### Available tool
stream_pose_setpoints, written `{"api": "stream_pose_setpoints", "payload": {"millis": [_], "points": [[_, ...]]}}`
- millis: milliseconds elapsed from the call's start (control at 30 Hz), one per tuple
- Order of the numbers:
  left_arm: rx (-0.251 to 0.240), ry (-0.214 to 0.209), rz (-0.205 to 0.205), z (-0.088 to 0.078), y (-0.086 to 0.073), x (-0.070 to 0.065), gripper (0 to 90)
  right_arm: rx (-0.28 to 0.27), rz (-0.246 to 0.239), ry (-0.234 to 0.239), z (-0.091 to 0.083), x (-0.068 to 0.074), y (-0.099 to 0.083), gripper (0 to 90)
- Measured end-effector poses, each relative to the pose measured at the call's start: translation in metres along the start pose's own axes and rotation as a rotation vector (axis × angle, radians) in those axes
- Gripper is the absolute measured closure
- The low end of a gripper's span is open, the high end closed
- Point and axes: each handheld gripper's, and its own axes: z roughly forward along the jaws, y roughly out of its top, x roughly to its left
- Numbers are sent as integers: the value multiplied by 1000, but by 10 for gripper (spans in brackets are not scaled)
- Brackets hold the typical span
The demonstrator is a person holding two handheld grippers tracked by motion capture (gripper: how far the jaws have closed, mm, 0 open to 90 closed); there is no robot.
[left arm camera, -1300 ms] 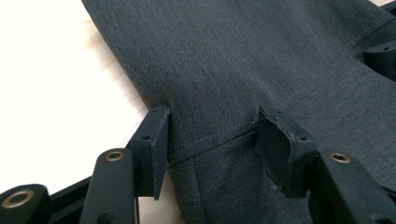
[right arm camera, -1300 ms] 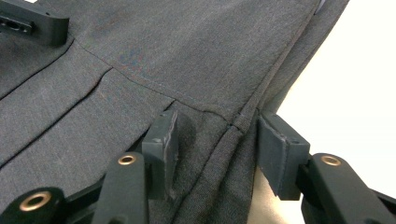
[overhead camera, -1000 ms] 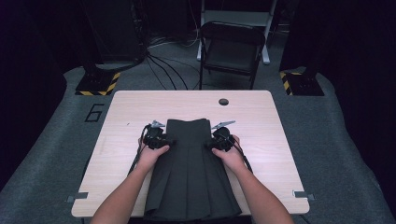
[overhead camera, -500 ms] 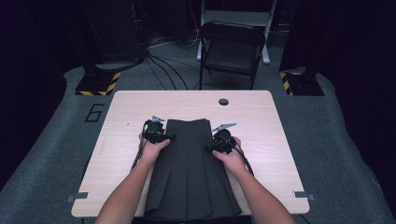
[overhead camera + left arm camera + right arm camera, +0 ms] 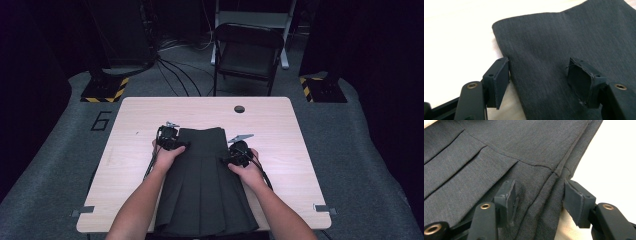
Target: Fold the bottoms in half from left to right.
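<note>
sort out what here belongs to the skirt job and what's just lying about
In the job:
dark pleated skirt
left tongs, open at its left edge
right tongs, open at its right edge

Just about:
folding chair
floor cables
table hole

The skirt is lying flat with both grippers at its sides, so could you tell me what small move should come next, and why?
Probably close both grippers: the left gripper and right gripper stand open, each straddling an edge of the dark pleated skirt, so neither holds the cloth yet.
</note>
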Motion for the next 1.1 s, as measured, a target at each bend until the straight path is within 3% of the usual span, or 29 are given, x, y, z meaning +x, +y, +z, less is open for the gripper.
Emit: {"api": "stream_pose_setpoints", "payload": {"millis": [100,333,400,533,633,800,1100], "points": [[-6,0,-24,2,-1,3,336,0,-7,1,1,0,-1,437],[-7,-4,-11,3,0,2,358,-1,-8,2,1,1,0,435],[-6,-13,-42,3,0,2,364,-3,-21,3,2,1,-1,435],[0,-21,-65,3,3,4,394,-1,-17,2,1,1,-1,434],[5,-24,-49,2,4,3,457,-6,-18,5,1,1,-1,434],[-6,15,-33,1,7,-1,544,-5,-17,5,1,1,-1,433],[-25,36,-16,-5,12,-6,769,-6,-10,8,0,1,-2,430]]}}
